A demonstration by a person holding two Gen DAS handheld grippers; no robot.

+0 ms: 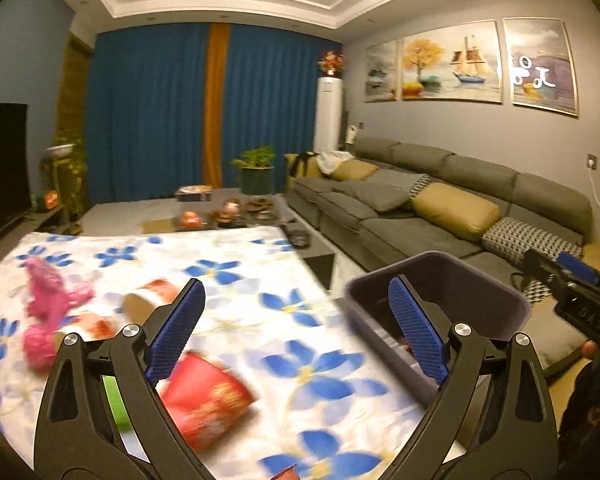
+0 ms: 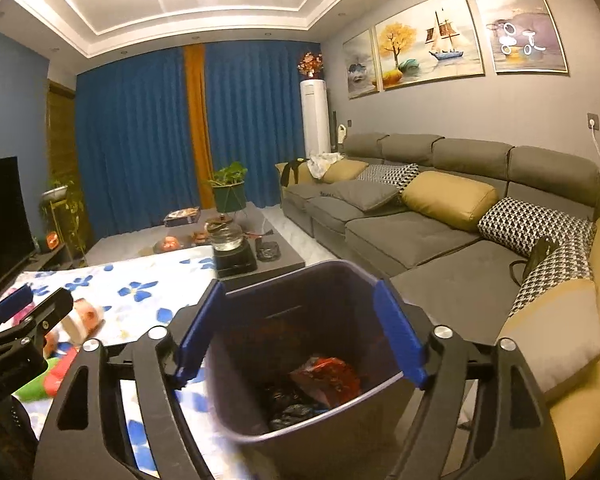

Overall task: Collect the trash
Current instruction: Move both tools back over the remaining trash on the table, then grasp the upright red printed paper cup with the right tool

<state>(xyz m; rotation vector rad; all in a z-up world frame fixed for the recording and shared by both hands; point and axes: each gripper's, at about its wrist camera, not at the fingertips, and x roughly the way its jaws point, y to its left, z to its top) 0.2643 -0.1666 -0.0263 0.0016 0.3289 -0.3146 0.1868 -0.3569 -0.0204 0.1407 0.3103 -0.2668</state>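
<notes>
step: between drops — right gripper (image 2: 300, 336) jaws wide over the trash bin (image 2: 384, 432), empty, red wrapper (image 2: 328, 374) inside
left gripper (image 1: 296, 328): jaws wide, nothing held
next: red paper cup (image 1: 208, 404) at 7 o'clock on floral tablecloth (image 1: 260, 280) — reach, close
writing: cup print blurred, unreadable
</notes>
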